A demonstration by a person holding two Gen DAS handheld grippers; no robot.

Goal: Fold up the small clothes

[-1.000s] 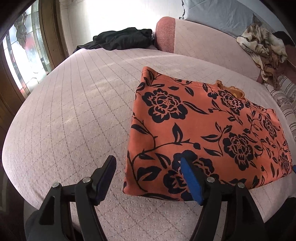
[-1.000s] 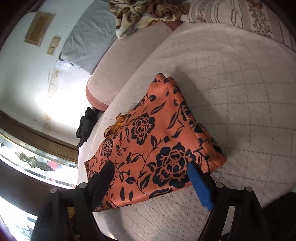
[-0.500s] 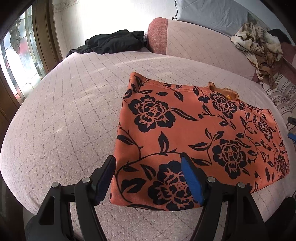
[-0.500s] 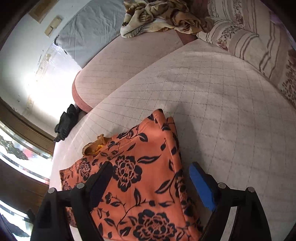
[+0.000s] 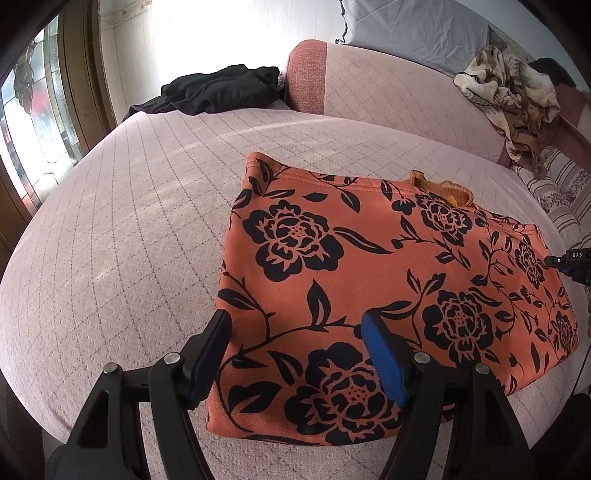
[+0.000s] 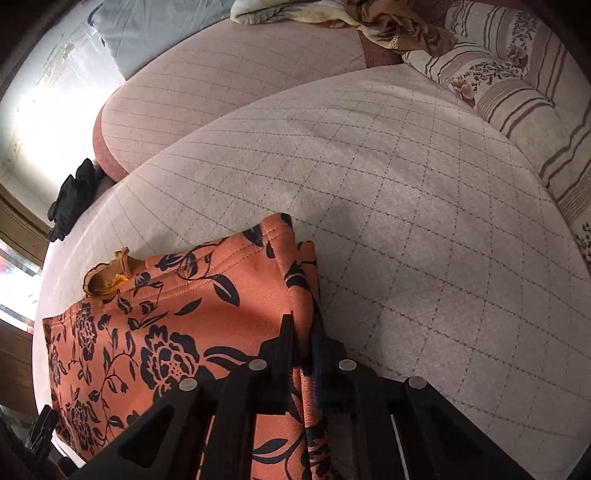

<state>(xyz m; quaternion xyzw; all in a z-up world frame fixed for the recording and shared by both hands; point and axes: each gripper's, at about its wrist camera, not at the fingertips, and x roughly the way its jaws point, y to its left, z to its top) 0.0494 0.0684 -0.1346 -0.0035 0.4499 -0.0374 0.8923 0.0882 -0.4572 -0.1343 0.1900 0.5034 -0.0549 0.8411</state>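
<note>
Left wrist cam: low over orange floral garment (image 5: 369,280), facing headboard. Right wrist cam: closer, at garment's right edge (image 6: 177,332), angled down. Both share garment, quilted bed (image 5: 122,221).

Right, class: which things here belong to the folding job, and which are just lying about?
Part of the job:
- orange flowered garment
- right gripper, shut on its edge
- left gripper, open over its near edge

Just lying about:
- black clothes
- brown patterned blanket
- striped pillow
- grey pillow
</note>
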